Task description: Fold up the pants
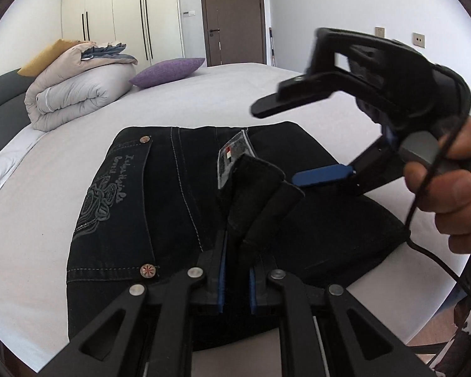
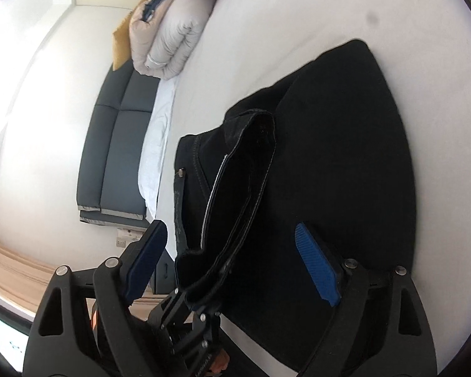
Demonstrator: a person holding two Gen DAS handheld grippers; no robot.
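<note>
Dark denim pants [image 1: 160, 207] lie folded on the white bed [image 1: 223, 100], back pocket with embroidery facing up. My left gripper [image 1: 237, 270] is shut on a raised fold of the pants' waistband [image 1: 254, 188], lifting it off the pile. My right gripper [image 1: 289, 144] is open, held in a hand above the right side of the pants, its blue pad [image 1: 322, 174] near the lifted band. In the right wrist view the right gripper [image 2: 232, 257] is open around the lifted waistband [image 2: 245, 169], with the left gripper [image 2: 185, 311] clamped on the band below.
A rolled duvet [image 1: 78, 94] with cushions and a purple pillow [image 1: 168, 72] lie at the head of the bed. A grey headboard [image 2: 116, 147], wardrobes [image 1: 119, 19] and a door [image 1: 234, 15] stand behind. A cable [image 1: 436, 260] hangs from the right gripper.
</note>
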